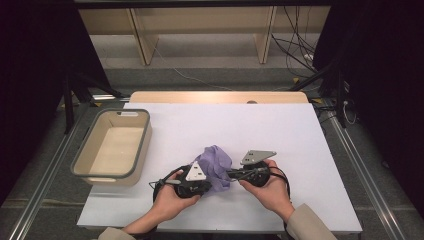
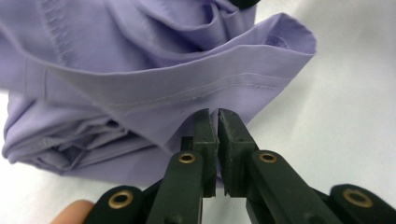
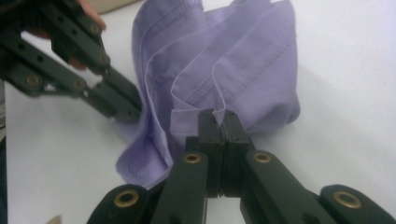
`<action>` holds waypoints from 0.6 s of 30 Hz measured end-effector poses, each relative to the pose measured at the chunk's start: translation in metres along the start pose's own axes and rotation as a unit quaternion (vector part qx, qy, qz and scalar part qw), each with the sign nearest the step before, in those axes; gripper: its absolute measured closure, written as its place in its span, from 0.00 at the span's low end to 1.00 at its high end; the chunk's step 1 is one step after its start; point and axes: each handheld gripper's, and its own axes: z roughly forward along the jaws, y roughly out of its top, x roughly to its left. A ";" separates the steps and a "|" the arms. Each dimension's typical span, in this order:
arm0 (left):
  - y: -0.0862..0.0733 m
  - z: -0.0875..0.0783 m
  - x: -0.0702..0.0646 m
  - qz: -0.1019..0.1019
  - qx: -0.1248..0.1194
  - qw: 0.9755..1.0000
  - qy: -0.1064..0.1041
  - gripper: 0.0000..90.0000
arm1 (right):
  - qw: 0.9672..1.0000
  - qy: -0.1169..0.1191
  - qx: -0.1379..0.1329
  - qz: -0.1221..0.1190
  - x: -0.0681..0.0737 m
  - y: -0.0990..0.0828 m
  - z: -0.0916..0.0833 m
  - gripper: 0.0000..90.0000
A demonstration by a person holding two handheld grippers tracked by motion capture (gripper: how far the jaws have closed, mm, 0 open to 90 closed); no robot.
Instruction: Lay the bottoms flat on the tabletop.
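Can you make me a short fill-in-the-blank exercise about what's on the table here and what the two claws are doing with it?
1. Both claws are pinching the crumpled ____ cloth.
2. The left claw is shut on a stitched ____ of the cloth.
3. The right claw has its jaws ____ on the cloth.
4. The tan bin at the table's left is ____.

Missing words: purple; hem; shut; empty
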 end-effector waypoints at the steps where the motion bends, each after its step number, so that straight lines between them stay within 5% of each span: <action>1: -0.001 -0.001 0.000 -0.003 -0.002 1.000 0.000 0.94 | 1.000 0.001 0.003 0.000 0.000 -0.001 -0.001 1.00; 14: -0.007 -0.021 0.010 -0.028 -0.018 0.999 0.010 0.88 | 0.998 0.006 0.056 0.019 0.012 -0.037 -0.028 0.99; 18: 0.000 -0.024 0.010 -0.035 -0.042 0.998 0.015 0.84 | 0.997 0.005 0.074 0.023 0.016 -0.043 -0.032 0.87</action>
